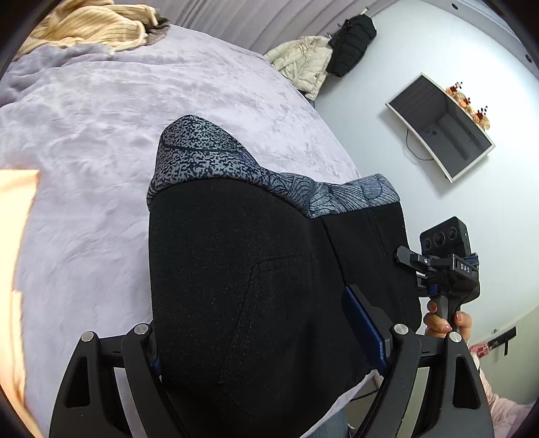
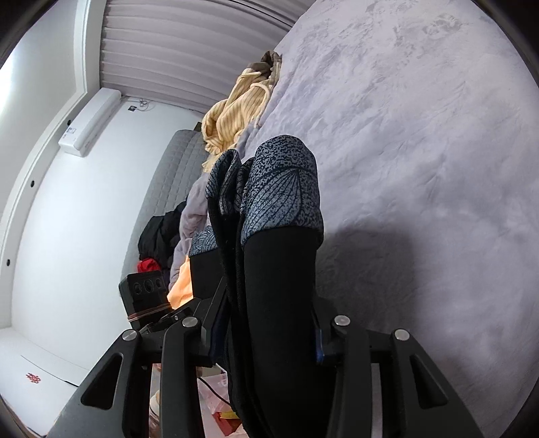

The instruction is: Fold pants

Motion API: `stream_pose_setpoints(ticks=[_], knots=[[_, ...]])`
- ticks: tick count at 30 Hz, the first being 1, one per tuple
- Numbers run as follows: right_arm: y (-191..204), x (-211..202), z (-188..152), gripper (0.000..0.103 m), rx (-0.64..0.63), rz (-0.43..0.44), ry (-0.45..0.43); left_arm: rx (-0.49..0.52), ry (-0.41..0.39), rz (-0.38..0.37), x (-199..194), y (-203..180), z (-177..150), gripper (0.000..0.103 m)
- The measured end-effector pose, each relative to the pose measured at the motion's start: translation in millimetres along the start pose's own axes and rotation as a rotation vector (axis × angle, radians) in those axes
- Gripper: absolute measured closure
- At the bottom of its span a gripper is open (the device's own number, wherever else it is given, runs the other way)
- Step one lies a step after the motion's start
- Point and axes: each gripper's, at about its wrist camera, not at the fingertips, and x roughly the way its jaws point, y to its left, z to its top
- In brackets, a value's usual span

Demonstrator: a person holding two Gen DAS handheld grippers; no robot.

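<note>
While the pants hang doubled above the bed, both the left gripper and right gripper have their jaws clamped on the black cloth (patterned cuffs farthest out). Next, I judge, comes laying them flat.

The pants hang between both grippers above the bed, their patterned band at the far end. The left gripper clamps them at the near edge; the right gripper grips their right edge, just beside them, with the right hand below it. A ribbed garment lies at the bed's far left corner. Beyond the bed's right edge, jackets hang on the wall, with a monitor mounted further right.
</note>
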Motion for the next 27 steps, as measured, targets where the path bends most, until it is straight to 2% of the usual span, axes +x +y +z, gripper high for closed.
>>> stream_pose_setpoints(ticks=[3, 5, 7, 8, 9, 10, 11, 12, 15, 17, 19, 20, 22, 23, 24, 25, 26, 27], knots=[[17.5, 18.2, -21.0, 0.060, -0.026, -0.002, 0.022, 0.005, -0.019, 0.050, -26.9, 10.4, -9.7, 0.017], [20.8, 34.8, -33.8, 0.060, -0.049, -0.041, 0.034, 0.013, -0.015, 0.119, -37.4, 19.9, -15.0, 0.017], [18.6, 56.7, -46.7, 0.060, -0.071, -0.104, 0.055, 0.010, 0.014, 0.228, -29.6, 34.0, -26.6, 0.017], [15.1, 67.9, -52.0, 0.059, -0.070, -0.144, 0.069, 0.006, 0.042, 0.327, -20.9, 44.5, -34.9, 0.017], [11.5, 75.5, -55.8, 0.053, -0.064, -0.199, 0.068, 0.009, 0.060, 0.414, -15.1, 52.5, -41.7, 0.015], [8.7, 80.7, -59.2, 0.047, -0.062, -0.279, 0.055, 0.010, 0.044, 0.426, -15.8, 57.6, -48.7, 0.015], [6.8, 82.4, -60.8, 0.046, -0.056, -0.310, 0.048, -0.006, 0.022, 0.402, -21.7, 59.6, -52.0, 0.015], [4.3, 78.9, -60.1, 0.046, -0.048, -0.317, 0.039, -0.015, 0.015, 0.393, -27.5, 59.7, -52.0, 0.015], [9.4, 61.3, -60.1, 0.046, -0.056, -0.344, -0.002, 0.008, -0.057, 0.456, -50.2, 53.8, -42.0, 0.015], [19.4, 40.1, -61.3, 0.051, -0.099, -0.407, -0.067, 0.003, -0.111, 0.446, -63.7, 51.8, -29.5, 0.015], [29.7, 21.4, -60.4, 0.070, -0.122, -0.409, -0.115, -0.002, -0.155, 0.444, -69.1, 52.6, -17.7, 0.015], [35.3, 18.1, -60.6, 0.070, -0.130, -0.399, -0.128, -0.002, -0.160, 0.454, -67.7, 53.7, -15.1, 0.015], [51.4, 20.4, -63.3, 0.070, -0.170, -0.403, -0.142, -0.004, -0.136, 0.507, -46.0, 52.5, -6.1, 0.015], [58.1, 23.8, -68.6, 0.070, -0.197, -0.410, -0.134, -0.005, -0.115, 0.536, -32.3, 54.7, -30.4, 0.015], [63.9, 32.6, -70.9, 0.070, -0.225, -0.424, -0.123, -0.009, -0.078, 0.577, -12.3, 62.7, -38.3, 0.014], [67.8, 41.4, -74.4, 0.070, -0.246, -0.439, -0.114, -0.015, -0.041, 0.612, 5.4, 71.1, -40.8, 0.011], [69.6, 55.2, -77.2, 0.070, -0.268, -0.461, -0.094, -0.023, -0.048, 0.634, 17.8, 76.7, -48.5, 0.002], [68.4, 66.0, -80.7, 0.070, -0.279, -0.484, -0.079, -0.038, -0.069, 0.654, 17.0, 84.9, -51.0, 0.000]])
